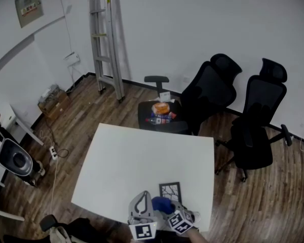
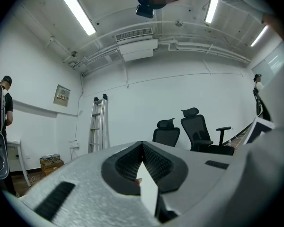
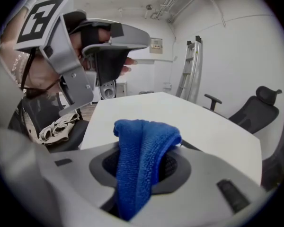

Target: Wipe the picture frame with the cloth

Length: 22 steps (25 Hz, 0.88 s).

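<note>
The jaws of the left gripper (image 2: 142, 145) meet at their tips; a thin white sliver sits in the gap behind them, and I cannot tell what it is. This gripper stands over the near edge of the white bench (image 1: 142, 156). Just to its right, the right gripper (image 3: 146, 150) has its jaws clamped on a folded blue cloth (image 3: 139, 160), which bulges out above them. The dark picture frame (image 1: 170, 191) lies flat on the bench by the near edge, right beside the cloth; whether they touch I cannot tell. Beyond the bench, a ladder (image 1: 105, 34) leans against the wall and two black office chairs (image 1: 213, 92) stand further right.
</note>
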Tool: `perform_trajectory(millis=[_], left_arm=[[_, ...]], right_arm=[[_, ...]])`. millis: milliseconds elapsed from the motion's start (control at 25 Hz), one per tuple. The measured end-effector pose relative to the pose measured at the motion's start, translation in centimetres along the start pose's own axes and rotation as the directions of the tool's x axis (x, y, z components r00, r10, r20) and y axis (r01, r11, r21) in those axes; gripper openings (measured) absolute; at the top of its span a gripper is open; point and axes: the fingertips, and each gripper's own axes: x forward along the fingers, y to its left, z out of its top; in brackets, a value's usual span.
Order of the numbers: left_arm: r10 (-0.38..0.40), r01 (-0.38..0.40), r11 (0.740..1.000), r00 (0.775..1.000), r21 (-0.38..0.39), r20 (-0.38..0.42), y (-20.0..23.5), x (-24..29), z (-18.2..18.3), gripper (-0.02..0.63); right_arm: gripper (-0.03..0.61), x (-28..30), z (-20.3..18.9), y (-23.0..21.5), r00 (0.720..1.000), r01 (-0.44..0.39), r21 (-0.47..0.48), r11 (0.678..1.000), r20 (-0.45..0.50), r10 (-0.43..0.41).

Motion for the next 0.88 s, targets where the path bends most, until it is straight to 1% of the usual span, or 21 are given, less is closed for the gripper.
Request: perform_trajectory(millis=[80, 160, 320, 440, 480, 520, 560, 600, 680, 720, 760, 800, 840, 880], left_arm=[[0.023, -0.023, 0.998, 1.0, -0.062, -0.003, 0.3, -0.2, -0.3, 0.003], [0.026, -0.026, 0.995, 1.0, -0.093, -0.006, 0.3, -0.2, -0.6, 0.003], [-0.012, 0.011, 0.995, 1.0, -0.096, -0.009, -0.9, 0.4, -1.1, 0.003], [-0.049, 0.048, 0.994, 0.999, -0.097, -0.014, -2.3, 1.0, -1.4, 0.003], [-0.067, 0.066, 0.995, 0.998, -0.079, -0.011, -2.8, 1.2, -1.4, 0.003], [-0.09, 0.09, 0.995, 0.996, -0.04, -0.006, -3.3, 1.4, -1.2, 0.003], [-0.118, 0.118, 0.993, 0.993, 0.018, -0.001, -3.8, 1.6, -1.0, 0.003], [-0.148, 0.147, 0.985, 0.989, 0.087, 0.004, -4.2, 1.8, -0.8, 0.003], [-0.203, 0.196, 0.955, 0.979, 0.222, 0.008, -5.0, 2.2, -0.2, 0.003], [-0.222, 0.212, 0.939, 0.975, 0.271, 0.007, -5.2, 2.3, 0.0, 0.003], [-0.232, 0.219, 0.929, 0.973, 0.298, 0.007, -5.4, 2.4, 0.1, 0.003], [-0.229, 0.217, 0.93, 0.973, 0.295, 0.007, -5.4, 2.4, 0.1, 0.003], [-0.214, 0.205, 0.944, 0.977, 0.26, 0.006, -5.2, 2.3, -0.1, 0.003], [-0.187, 0.183, 0.962, 0.982, 0.201, 0.003, -5.0, 2.2, -0.3, 0.003]], right_arm=[[0.117, 0.0, -0.5, -0.6, 1.0, 0.024, 0.015, 1.0, -0.008, -0.024], [0.117, -0.5, -0.9, -1.6, 0.998, 0.056, 0.046, 0.997, -0.014, -0.055], [0.117, -2.4, -2.8, -4.2, 0.99, 0.139, 0.113, 0.984, -0.026, -0.137], [0.117, -4.3, -4.6, -6.2, 0.978, 0.207, 0.173, 0.963, -0.043, -0.203], [0.117, -4.9, -5.3, -6.8, 0.974, 0.228, 0.188, 0.955, -0.052, -0.222], [0.117, -5.4, -5.9, -7.3, 0.969, 0.247, 0.199, 0.948, -0.062, -0.239], [0.117, -5.8, -6.5, -7.8, 0.965, 0.263, 0.208, 0.942, -0.072, -0.253], [0.117, -6.2, -7.0, -8.1, 0.961, 0.275, 0.216, 0.937, -0.078, -0.265], [0.117, -6.7, -7.1, -8.6, 0.954, 0.298, 0.228, 0.927, -0.065, -0.291], [0.117, -6.9, -6.6, -8.8, 0.95, 0.312, 0.229, 0.922, -0.044, -0.31], [0.117, -7.3, -5.8, -9.0, 0.943, 0.326, 0.226, 0.918, -0.012, -0.332], [0.117, -7.7, -4.8, -9.2, 0.934, 0.341, 0.22, 0.914, 0.026, -0.355], [0.117, -8.1, -3.6, -9.6, 0.924, 0.355, 0.211, 0.911, 0.069, -0.376], [0.117, -8.5, -2.3, -9.9, 0.912, 0.366, 0.206, 0.908, 0.114, -0.394]])
